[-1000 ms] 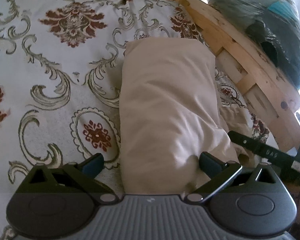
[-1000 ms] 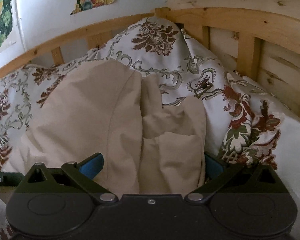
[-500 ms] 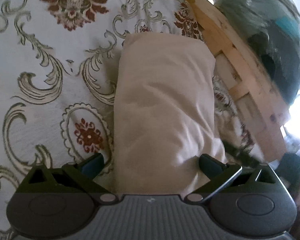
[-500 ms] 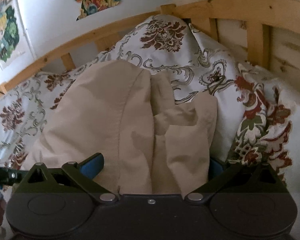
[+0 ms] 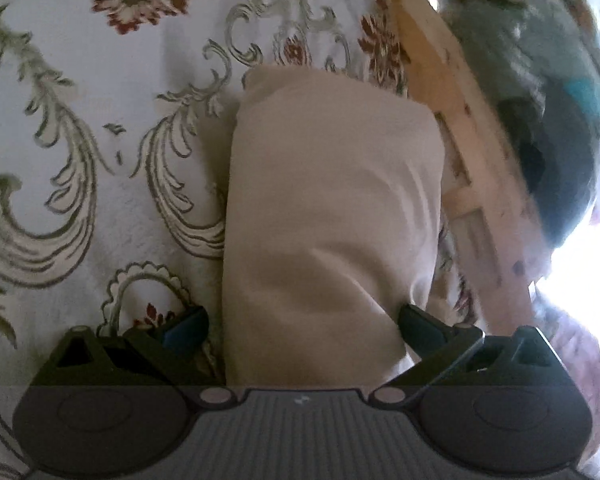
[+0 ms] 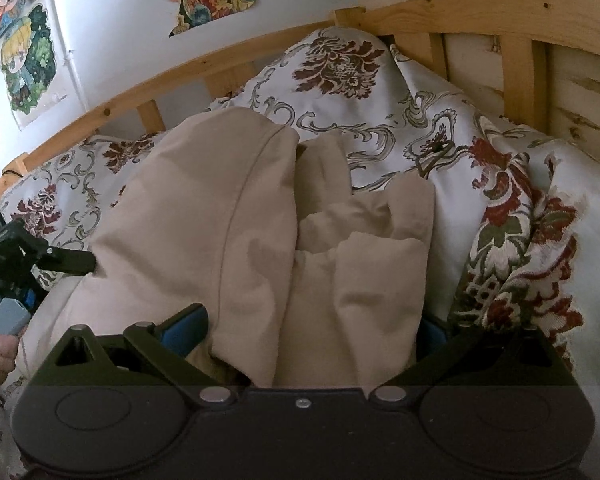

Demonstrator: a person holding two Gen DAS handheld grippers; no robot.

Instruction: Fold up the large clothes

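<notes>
Soft beige garment (image 5: 332, 216) lay bunched on the bedspread (image 5: 80, 140).
We judged it light, floppy; left gripper (image 5: 302, 322) and right gripper (image 6: 312, 326) spread around it, best gripped at edges.

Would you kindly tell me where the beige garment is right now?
The beige garment lies on the floral bedspread beside the wooden bed rail, its near end between both tools' fingers.

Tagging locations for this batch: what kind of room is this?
Most likely a bedroom: a wooden bed frame around a floral bedspread, cartoon posters on the wall, and beige clothing being folded on the bed.
</notes>
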